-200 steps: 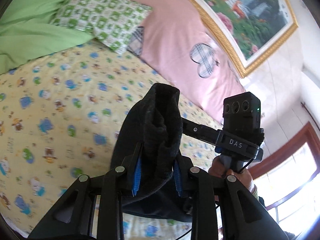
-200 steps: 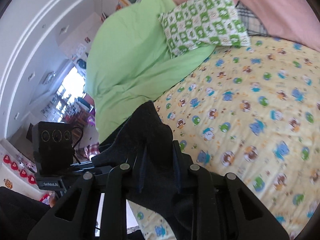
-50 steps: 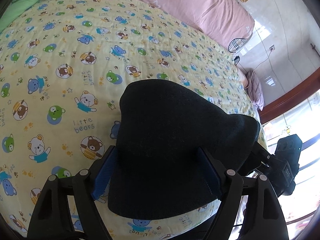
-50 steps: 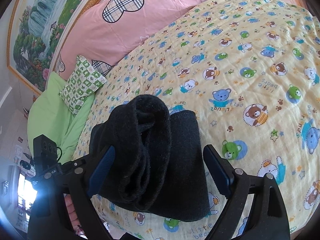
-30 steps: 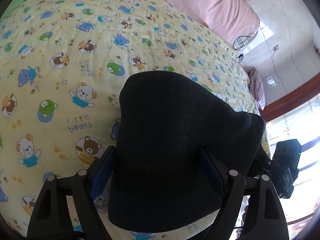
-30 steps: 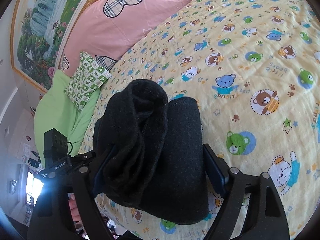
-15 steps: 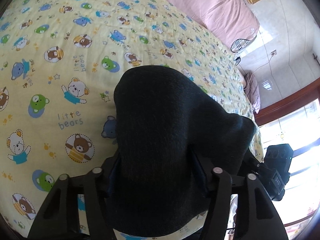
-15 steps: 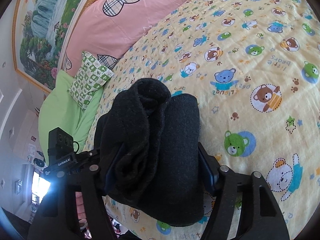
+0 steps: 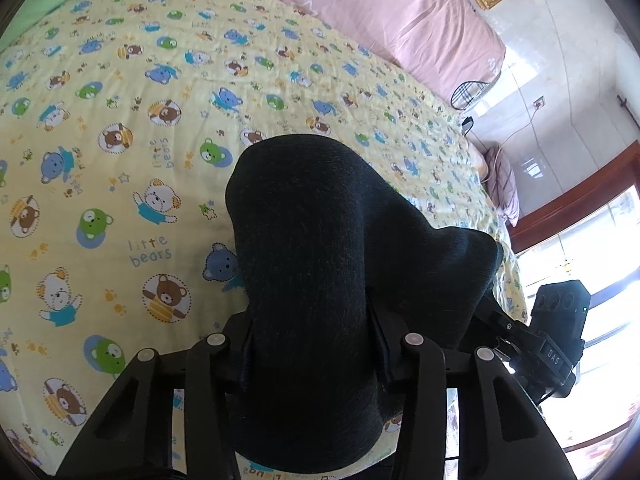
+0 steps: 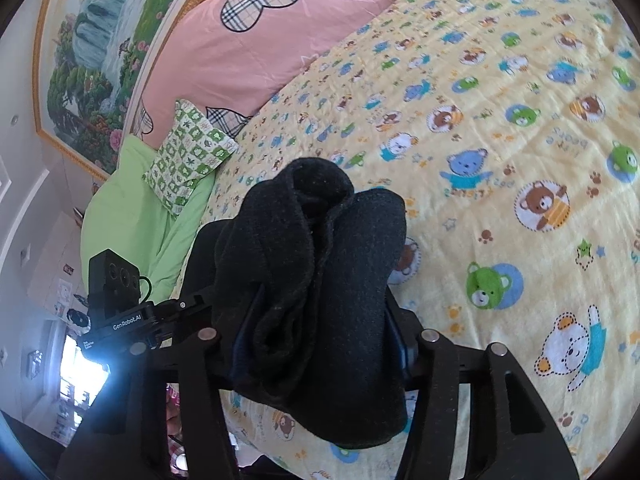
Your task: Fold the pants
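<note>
The left gripper (image 9: 312,344) is closing with its pads pressed into one end of the folded black pants (image 9: 316,264). The right gripper (image 10: 320,336) is likewise closing, clamped on the bundle's opposite, layered end. The pants sit above the yellow bear-print bedsheet (image 9: 120,128), with a pink pillow (image 10: 256,48) beyond.

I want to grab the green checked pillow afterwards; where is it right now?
In the right wrist view, the green checked pillow lies at the left, at the bed's head, between the lime green blanket and the pink pillow.
</note>
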Motion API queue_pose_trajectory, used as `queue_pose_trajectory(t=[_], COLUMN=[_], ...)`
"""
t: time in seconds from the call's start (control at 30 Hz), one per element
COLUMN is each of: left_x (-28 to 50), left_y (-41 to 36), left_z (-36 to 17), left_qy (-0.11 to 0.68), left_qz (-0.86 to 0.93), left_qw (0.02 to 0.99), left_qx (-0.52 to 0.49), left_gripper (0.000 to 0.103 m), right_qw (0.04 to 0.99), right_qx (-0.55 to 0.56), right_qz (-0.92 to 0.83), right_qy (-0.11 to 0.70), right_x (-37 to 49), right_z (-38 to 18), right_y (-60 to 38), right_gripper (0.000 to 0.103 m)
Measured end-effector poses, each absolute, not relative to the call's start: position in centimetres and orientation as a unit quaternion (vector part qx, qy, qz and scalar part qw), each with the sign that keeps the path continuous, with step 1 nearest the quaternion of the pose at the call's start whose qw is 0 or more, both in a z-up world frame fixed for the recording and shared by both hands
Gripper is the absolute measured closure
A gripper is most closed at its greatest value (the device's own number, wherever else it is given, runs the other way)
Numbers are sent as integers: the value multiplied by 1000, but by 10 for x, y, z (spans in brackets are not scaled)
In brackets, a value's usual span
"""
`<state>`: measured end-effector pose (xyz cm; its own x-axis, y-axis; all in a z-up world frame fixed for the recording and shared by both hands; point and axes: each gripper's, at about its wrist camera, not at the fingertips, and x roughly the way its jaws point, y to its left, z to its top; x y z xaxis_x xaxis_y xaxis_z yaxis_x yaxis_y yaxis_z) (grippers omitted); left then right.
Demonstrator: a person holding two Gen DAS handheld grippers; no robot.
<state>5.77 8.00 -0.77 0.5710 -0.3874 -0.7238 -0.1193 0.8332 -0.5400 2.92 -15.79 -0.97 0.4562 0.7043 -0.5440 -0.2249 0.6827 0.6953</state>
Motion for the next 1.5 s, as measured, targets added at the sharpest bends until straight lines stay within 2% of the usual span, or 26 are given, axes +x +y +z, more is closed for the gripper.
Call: queue_pose_trajectory(t=[0.4, 0.8, 1.03, 1.5], left_x=[21, -19, -24, -10], left_y=[117, 209, 256, 303], left_z=[23, 45, 46, 37], left_qy=[416, 364, 347, 332], left_qz=[-45, 60, 107, 150], left_qw=[863, 879, 881, 882], left_qx=[-282, -301, -303, -299], left_gripper=[59, 59, 59, 59], right_qw=[800, 772, 763, 758], right_qx=[256, 208, 170, 146], right_qz=[336, 423, 455, 464], right_qy=[426, 426, 428, 434], right_x=[38, 76, 93, 125], right_z=[17, 31, 32, 25], right_y=[-120, -7, 58, 121], right_gripper=[55, 56, 56, 56])
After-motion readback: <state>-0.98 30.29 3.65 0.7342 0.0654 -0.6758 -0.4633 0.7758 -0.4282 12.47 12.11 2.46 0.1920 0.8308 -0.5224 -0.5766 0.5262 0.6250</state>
